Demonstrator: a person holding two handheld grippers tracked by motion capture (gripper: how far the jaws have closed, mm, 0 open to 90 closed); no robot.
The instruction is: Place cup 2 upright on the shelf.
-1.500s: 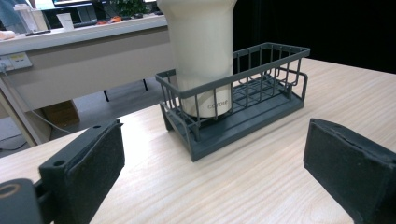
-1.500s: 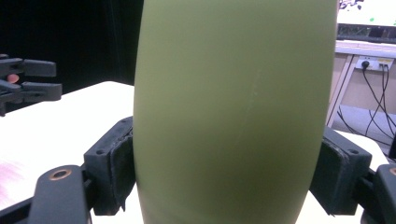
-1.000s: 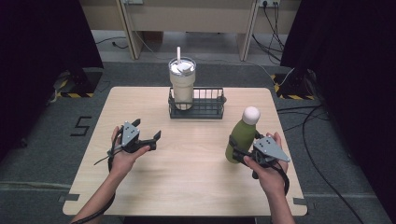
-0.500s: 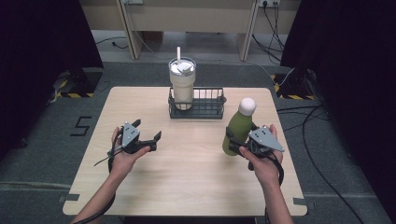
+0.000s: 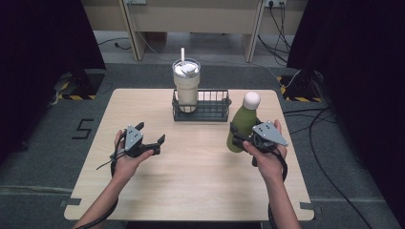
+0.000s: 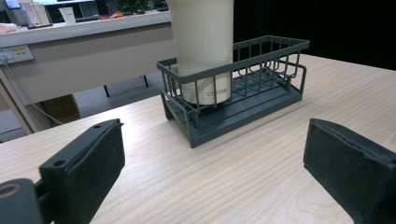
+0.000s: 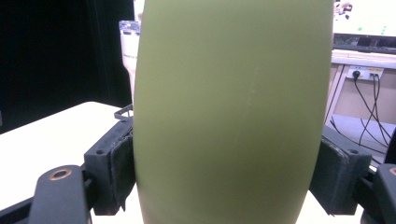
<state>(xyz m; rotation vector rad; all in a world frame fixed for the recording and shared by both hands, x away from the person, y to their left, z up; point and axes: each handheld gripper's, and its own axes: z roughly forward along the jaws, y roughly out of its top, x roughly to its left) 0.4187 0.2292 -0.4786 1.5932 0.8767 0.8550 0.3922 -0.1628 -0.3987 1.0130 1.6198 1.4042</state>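
your right tongs point(image 5: 246, 138) are clamped on the lower body of the green bottle point(image 5: 241, 125), one pad pressed flat against each side of it, as the right gripper view shows point(image 7: 229, 112). the bottle stands close to upright with its white cap point(image 5: 251, 100) above and ahead of those tongs; whether its base touches the wooden surface point(image 5: 200, 176) or hangs just over it, you cannot tell from the high view. your right hand point(image 5: 267, 155) wraps the grip behind the bottle.

your left tongs point(image 5: 160, 142) are spread wide with nothing between them, and your left hand point(image 5: 126, 157) holds them low over the surface. in the left gripper view the two black pads point(image 6: 88, 163) sit at either edge with bare wood between.

ahead of the left tongs, and just ahead and inward of the right tongs' bottle, sits the dark wire basket point(image 5: 217, 113) on the surface. the cream tumbler point(image 5: 186, 86) stands upright in the basket's end nearer your left tongs point(image 6: 203, 46), with a white straw point(image 5: 182, 54) rising from its lid. the basket's other half is free, right beside the bottle.
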